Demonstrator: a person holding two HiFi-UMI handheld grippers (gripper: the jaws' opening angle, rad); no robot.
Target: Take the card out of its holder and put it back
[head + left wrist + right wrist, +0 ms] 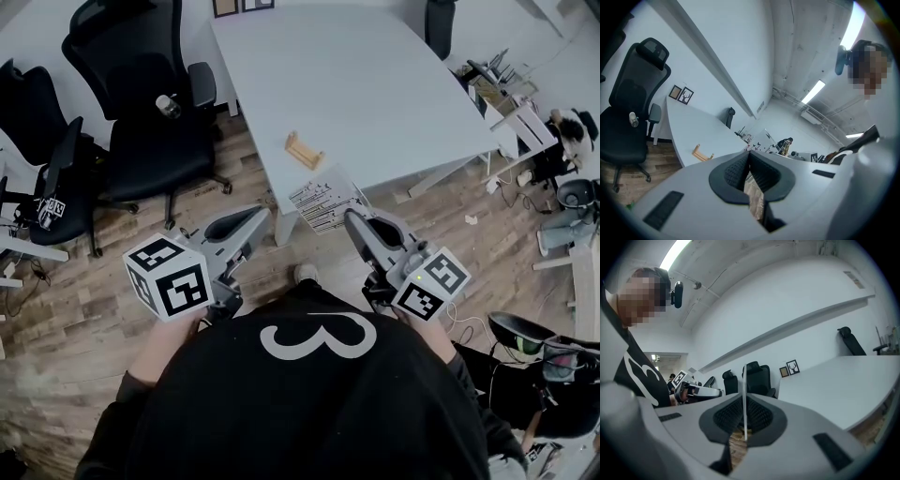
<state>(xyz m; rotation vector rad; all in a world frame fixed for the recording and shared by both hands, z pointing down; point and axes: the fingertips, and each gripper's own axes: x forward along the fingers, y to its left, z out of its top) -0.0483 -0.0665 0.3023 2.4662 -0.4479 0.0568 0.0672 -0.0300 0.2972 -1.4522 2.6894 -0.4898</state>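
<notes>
The card (pixel 323 202) is out of its wooden holder (pixel 303 150).
Fingers of the right gripper (pixel 349 214) clamp it; fingers of the left gripper (pixel 263 212) are together, empty.

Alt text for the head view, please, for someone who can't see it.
Seen from above, the right gripper holds a printed card clamped by its edge at the near edge of a white table, where the empty wooden holder sits. The left gripper is shut and empty beside it, over the wood floor.
</notes>
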